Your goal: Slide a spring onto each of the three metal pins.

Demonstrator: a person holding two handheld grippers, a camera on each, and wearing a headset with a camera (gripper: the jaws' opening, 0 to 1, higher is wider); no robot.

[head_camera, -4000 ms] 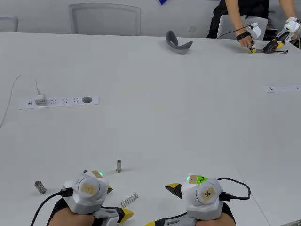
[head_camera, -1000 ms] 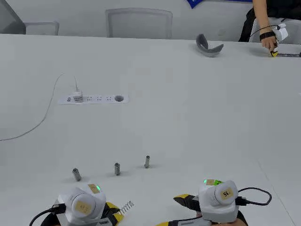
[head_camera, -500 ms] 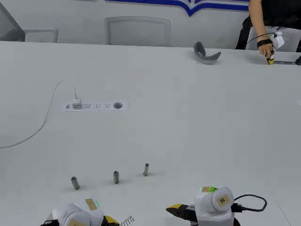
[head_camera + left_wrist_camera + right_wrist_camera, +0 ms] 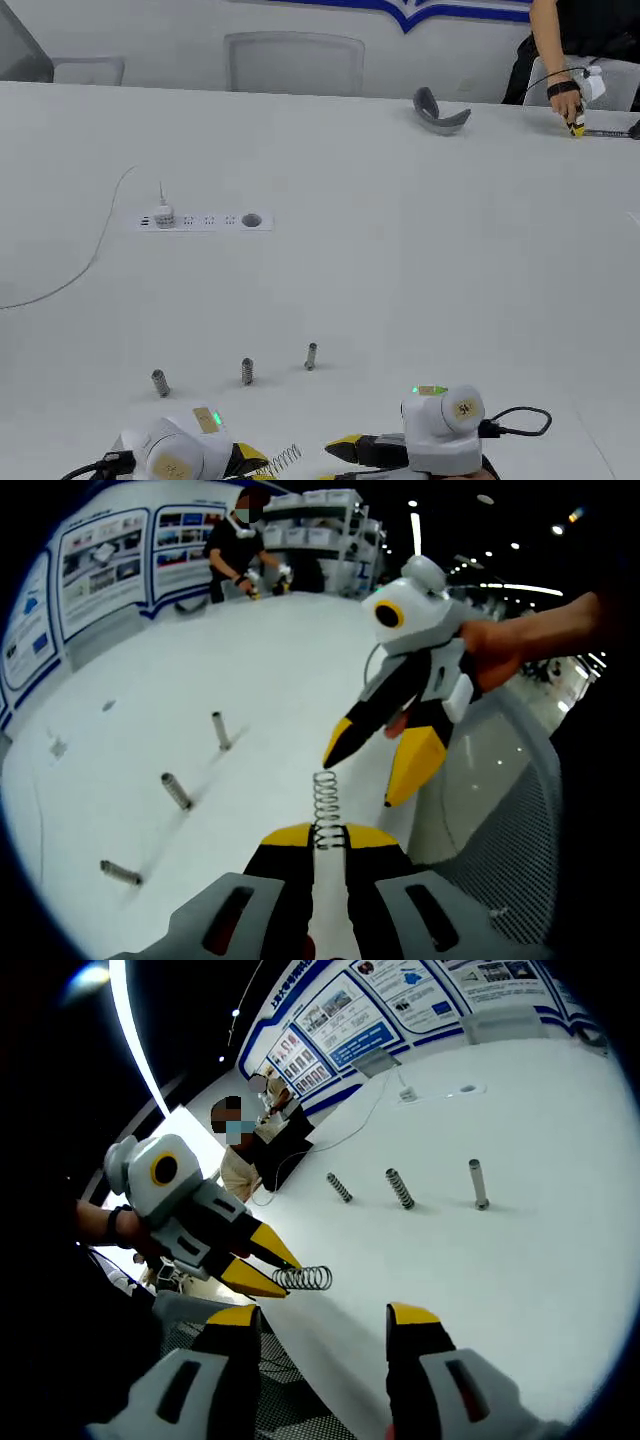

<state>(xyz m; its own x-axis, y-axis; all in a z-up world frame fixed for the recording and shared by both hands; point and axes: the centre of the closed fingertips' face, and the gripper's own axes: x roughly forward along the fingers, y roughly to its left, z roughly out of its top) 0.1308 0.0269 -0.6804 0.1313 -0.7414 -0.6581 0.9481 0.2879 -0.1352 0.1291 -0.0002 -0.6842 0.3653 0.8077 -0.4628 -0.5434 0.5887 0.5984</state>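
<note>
A wide white table (image 4: pixel 400 250) runs across the head view, with an empty chair (image 4: pixel 294 62) behind its far edge and a person (image 4: pixel 570 40) working at its far right corner. A white power strip (image 4: pixel 205 221) lies flat on the left half of the table, with a thin cable (image 4: pixel 70 270) trailing away from it to the left, and a curved grey piece (image 4: pixel 440 112) rests near the far edge. At the near edge the right gripper (image 4: pixel 325 1318) points leftward with its jaws spread wide apart and nothing between them. The left gripper (image 4: pixel 328 836) points toward it with its yellow tips pinched closed on one end of a loose spring (image 4: pixel 326 800). The spring sticks straight out past the tips, above the table, and its free end comes near the right gripper's tips without touching them. Farther out on the table three metal pins stand upright in a row, well apart from both grippers. The left pin (image 4: pixel 160 382) and the middle pin (image 4: pixel 247 371) each wear a coil over the shaft, while the right pin (image 4: pixel 311 356) is bare.
</note>
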